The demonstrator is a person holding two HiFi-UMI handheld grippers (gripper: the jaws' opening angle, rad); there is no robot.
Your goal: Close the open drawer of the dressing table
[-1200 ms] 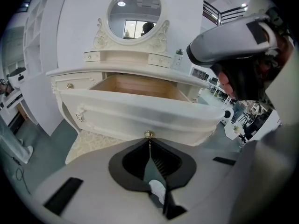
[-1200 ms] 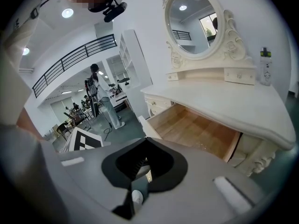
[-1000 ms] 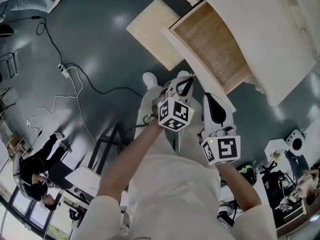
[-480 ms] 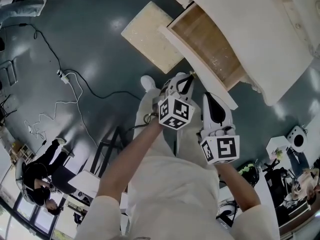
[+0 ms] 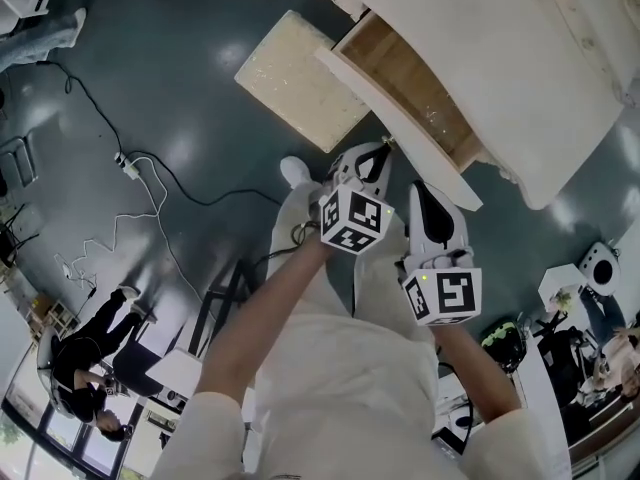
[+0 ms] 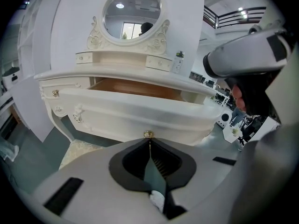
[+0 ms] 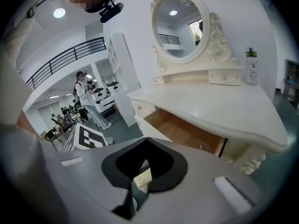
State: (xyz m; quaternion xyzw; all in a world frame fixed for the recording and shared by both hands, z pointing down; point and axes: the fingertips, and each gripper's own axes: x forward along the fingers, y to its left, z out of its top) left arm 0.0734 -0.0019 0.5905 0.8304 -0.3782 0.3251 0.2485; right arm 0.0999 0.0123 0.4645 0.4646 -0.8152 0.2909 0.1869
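Observation:
The white dressing table (image 5: 520, 78) fills the upper right of the head view, and its drawer (image 5: 412, 80) stands part open with the wooden bottom showing. My left gripper (image 5: 381, 149) is shut, with its tips up against the small gold knob (image 6: 148, 134) in the middle of the drawer front (image 6: 140, 116). Nothing is held between its jaws. To its right, my right gripper (image 5: 421, 188) hangs a little back from the drawer front, shut and empty. In the right gripper view the gripper (image 7: 145, 140) looks across the open drawer (image 7: 187, 132) from the side.
A cream rug (image 5: 300, 76) lies on the dark floor under the table's left end. Cables and a power strip (image 5: 128, 143) trail at the left. A person (image 5: 85, 363) stands at lower left. An oval mirror (image 6: 132, 12) and a bottle (image 7: 251, 66) stand on the tabletop.
The drawer has slid inward, so less of its wooden bottom shows. My left gripper has moved forward with the drawer front, staying at the knob. The right gripper followed slightly.

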